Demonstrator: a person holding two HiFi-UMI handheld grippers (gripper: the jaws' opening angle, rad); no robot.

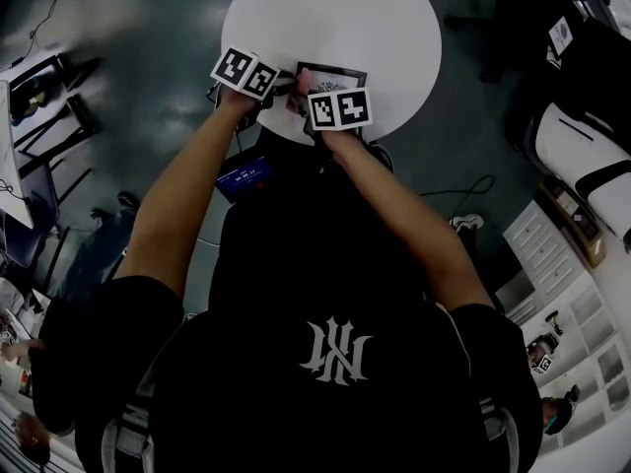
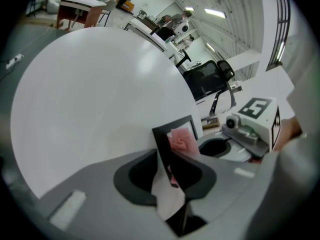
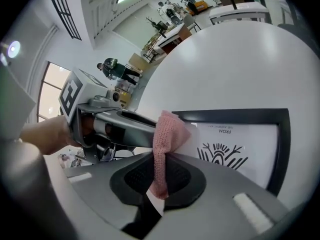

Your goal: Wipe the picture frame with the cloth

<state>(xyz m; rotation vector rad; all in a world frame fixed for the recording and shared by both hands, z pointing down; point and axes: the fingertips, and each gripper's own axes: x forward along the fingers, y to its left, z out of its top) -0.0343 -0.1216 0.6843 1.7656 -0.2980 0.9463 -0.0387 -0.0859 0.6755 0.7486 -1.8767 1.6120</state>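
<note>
Picture frame (image 1: 331,71): black moulding round a white print with a dark line drawing. It is sitting over the round white desk (image 1: 335,13) at the 6 o'clock rim, nearest the person; whether it is resting on the desk cannot be told.

Left gripper (image 2: 170,176) is clamping the frame edge-on, its fingers (image 2: 135,176) pressing on the moulding from both faces. Right gripper (image 3: 160,179) is pinching a pink knitted cloth (image 3: 162,144), its fingers (image 3: 135,179) closing tight on the fabric. In that gripper's view the cloth is touching the frame at the 10 o'clock corner.

Step in hand, by judgement: wiping is beginning at one corner, with most of the face not yet covered. The next move is calling for a sweep toward 3 o'clock against a firm left hold.

Surface: desk is showing smooth and faintly glossy.

Room: dark floor (image 1: 148,28); office chair (image 2: 205,81) at 1 o'clock beyond the desk; white shelving (image 1: 582,323) at 4 o'clock.
</note>
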